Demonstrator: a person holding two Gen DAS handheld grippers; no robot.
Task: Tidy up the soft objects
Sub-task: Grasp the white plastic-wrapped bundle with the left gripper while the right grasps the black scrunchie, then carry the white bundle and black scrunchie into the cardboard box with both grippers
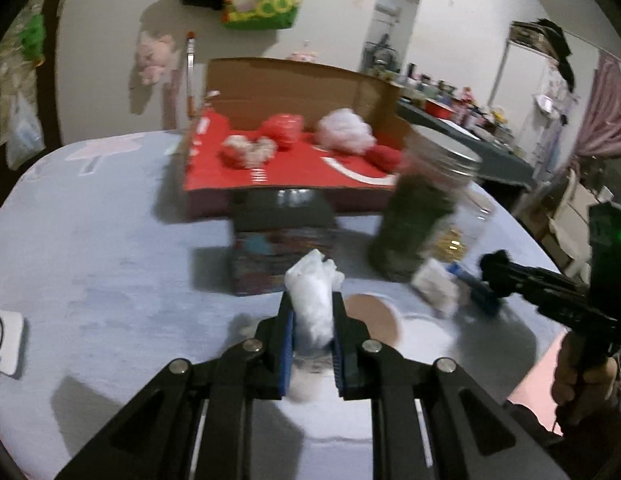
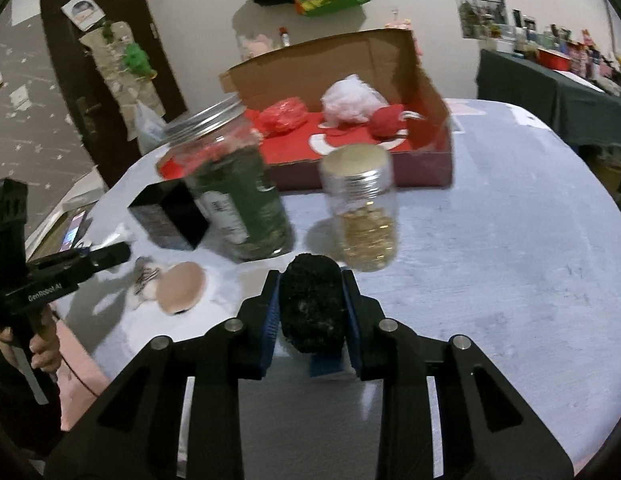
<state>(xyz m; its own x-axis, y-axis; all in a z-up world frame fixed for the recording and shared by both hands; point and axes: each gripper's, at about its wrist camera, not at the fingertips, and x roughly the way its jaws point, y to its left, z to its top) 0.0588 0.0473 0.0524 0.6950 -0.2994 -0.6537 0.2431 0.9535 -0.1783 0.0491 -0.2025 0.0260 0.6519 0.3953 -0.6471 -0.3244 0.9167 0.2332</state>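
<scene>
Near: my left gripper (image 1: 313, 320) is clamped on a white fluffy wad (image 1: 313, 300), which bulges above the blue pads. My right gripper (image 2: 310, 304) is pinched on a black fuzzy lump (image 2: 312, 304), squeezed between the pads over the near part of the table (image 2: 490, 280). Both pieces look light and very soft, so they should compress rather than slip. I judge a grip across the middle suits them; an edge hold might pull strands loose.

Middle ground: near the table's left edge in the right view, a tan round pad (image 2: 180, 288) and a small white scrap (image 2: 144, 280) lie just beside each other. Beyond them stand a green-labelled jar (image 2: 234, 196) and a clear jar (image 2: 362, 212) holding something golden, both with metal lids. These are rigid and probably not for sorting. A dark box (image 2: 170, 216) sits to the left of the green jar.

Far: an open cardboard box (image 2: 350, 120) with a red interior stands toward the far edge of the table. It holds a white puff (image 2: 350, 100), a red crinkled bundle (image 2: 284, 114) and a red ball (image 2: 388, 120). This is probably the collecting place.

Unclear: both views are motion-blurred. In the left view the green-labelled jar cuts off the box's right end. What the golden contents are, I cannot tell.
</scene>
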